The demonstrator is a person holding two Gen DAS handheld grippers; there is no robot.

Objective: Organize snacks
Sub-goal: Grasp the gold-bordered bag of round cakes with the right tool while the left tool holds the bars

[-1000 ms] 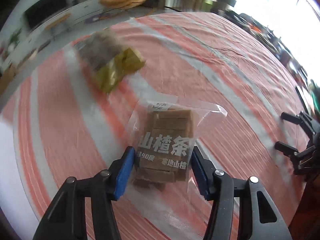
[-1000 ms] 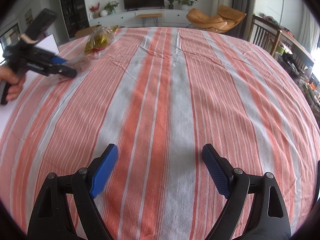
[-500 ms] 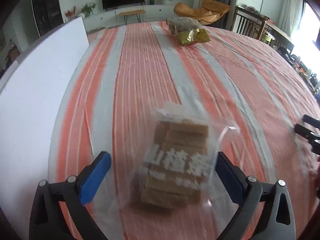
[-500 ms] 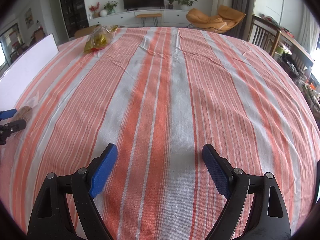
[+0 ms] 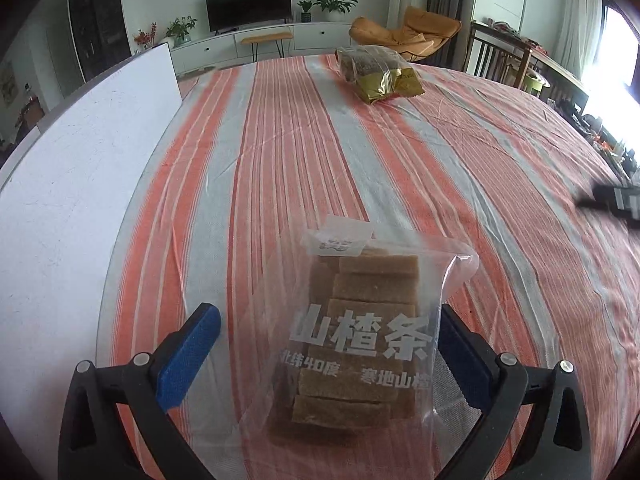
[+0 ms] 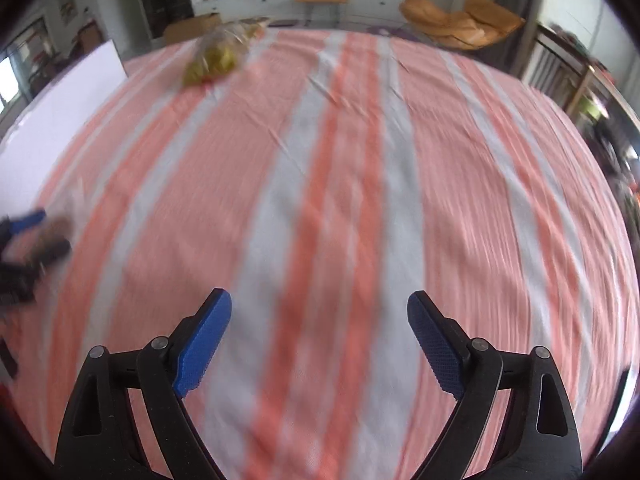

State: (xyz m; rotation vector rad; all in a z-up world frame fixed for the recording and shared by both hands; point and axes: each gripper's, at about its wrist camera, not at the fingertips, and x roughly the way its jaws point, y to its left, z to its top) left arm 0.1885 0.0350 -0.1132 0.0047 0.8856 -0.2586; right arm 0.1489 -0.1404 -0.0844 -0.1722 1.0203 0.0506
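A clear bag of brown hawthorn strips (image 5: 360, 340) with white lettering lies on the orange and grey striped tablecloth (image 5: 280, 160). My left gripper (image 5: 328, 320) is open around it, blue pads on either side and apart from the bag. A second snack bag with gold foil (image 5: 380, 72) lies at the table's far side; it shows blurred in the right wrist view (image 6: 218, 56). My right gripper (image 6: 320, 304) is open and empty over bare cloth. The left gripper and strips bag appear blurred at the far left of the right wrist view (image 6: 36, 244).
A white board (image 5: 80, 168) lies along the table's left edge, also in the right wrist view (image 6: 52, 120). The right gripper's tip (image 5: 616, 200) shows at the right edge of the left wrist view. Chairs, an orange lounge chair (image 5: 404, 32) and a TV stand lie beyond the table.
My left gripper opened and let the strips bag down onto the cloth beside the white board, then drew back slightly. My right gripper has started moving; its view is now blurred.
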